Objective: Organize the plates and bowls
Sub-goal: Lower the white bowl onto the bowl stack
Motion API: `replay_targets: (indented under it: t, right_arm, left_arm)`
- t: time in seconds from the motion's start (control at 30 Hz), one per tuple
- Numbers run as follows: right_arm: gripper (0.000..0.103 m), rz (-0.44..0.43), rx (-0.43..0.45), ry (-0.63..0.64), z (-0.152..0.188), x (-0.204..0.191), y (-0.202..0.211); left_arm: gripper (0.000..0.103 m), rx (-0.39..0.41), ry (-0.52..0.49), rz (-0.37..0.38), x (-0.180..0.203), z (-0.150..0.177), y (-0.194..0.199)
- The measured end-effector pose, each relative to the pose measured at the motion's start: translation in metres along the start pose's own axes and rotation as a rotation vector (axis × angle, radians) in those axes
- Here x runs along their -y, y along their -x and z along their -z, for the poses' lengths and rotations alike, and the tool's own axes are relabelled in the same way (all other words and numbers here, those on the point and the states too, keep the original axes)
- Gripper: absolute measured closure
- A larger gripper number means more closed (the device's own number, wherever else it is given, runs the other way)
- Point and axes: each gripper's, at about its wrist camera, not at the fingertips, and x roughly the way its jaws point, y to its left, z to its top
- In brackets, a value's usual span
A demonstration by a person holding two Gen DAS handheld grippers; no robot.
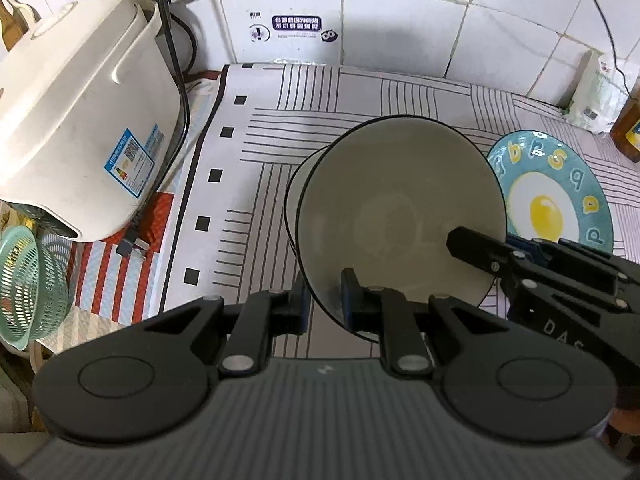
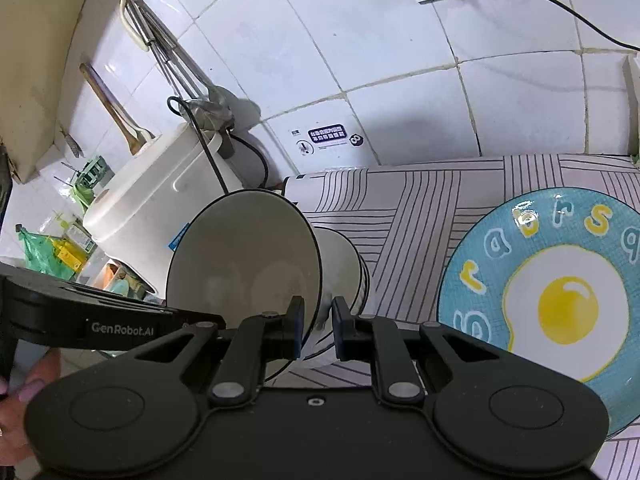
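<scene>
A white bowl with a black rim (image 1: 396,216) is tilted above a second white bowl (image 1: 294,196) standing on the striped mat. My left gripper (image 1: 324,300) is shut on the tilted bowl's near rim. My right gripper (image 2: 316,326) is shut on the same bowl's (image 2: 240,264) opposite rim; its finger (image 1: 480,250) shows inside the bowl in the left wrist view. The lower bowl (image 2: 344,272) shows behind it in the right wrist view. A blue plate with a fried-egg picture (image 1: 556,192) lies flat on the mat to the right, also in the right wrist view (image 2: 560,300).
A white rice cooker (image 1: 80,112) stands at the left with its cord and plug (image 1: 134,246) on the mat. A green colander (image 1: 28,280) sits at the far left. A white bag (image 1: 600,92) and an amber bottle (image 1: 632,120) stand at the back right. The tiled wall (image 1: 400,20) is behind.
</scene>
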Motion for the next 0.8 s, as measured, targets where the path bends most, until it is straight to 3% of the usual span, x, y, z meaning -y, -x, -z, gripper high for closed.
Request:
replay_targets:
  t: [0.2, 0.37, 0.8]
  right_arm:
    - [0.085, -0.001, -0.026, -0.004, -0.004, 0.001, -0.014]
    - [0.085, 0.014, -0.022, 0.032, -0.008, -0.002, -0.019]
    - [0.085, 0.197, -0.009, 0.364, -0.008, -0.032, -0.044]
  left_arm:
    - [0.088, -0.041, 0.004, -0.016, -0.003, -0.009, -0.009]
    - [0.087, -0.083, 0.024, 0.013, -0.007, -0.018, -0.018]
    - [0.085, -0.152, 0.025, -0.021, -0.003, -0.029, -0.037]
